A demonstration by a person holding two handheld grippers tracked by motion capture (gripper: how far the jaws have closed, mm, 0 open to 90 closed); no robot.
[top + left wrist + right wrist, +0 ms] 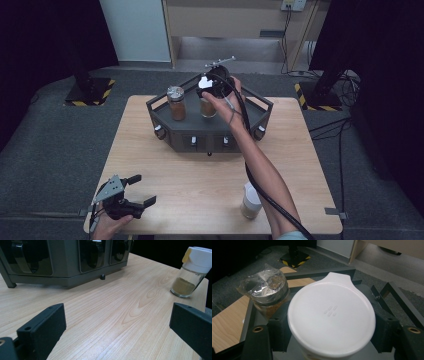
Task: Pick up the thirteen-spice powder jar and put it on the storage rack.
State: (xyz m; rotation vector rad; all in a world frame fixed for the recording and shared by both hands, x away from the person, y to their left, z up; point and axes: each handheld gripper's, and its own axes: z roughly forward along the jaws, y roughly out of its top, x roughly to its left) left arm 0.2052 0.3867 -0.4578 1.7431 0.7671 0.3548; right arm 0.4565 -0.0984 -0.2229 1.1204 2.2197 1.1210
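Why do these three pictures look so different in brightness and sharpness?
High view: lit table, black surroundings, slightly soft. Left gripper view: crisp wood grain, jar with white cap leaning from lens distortion. Right gripper view: white lid bright and washed out, foil-topped jar glinting.

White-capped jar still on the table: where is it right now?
In the high view the white-capped jar stands near the table's front edge, right of centre, beside the person's right forearm, well apart from the rack.
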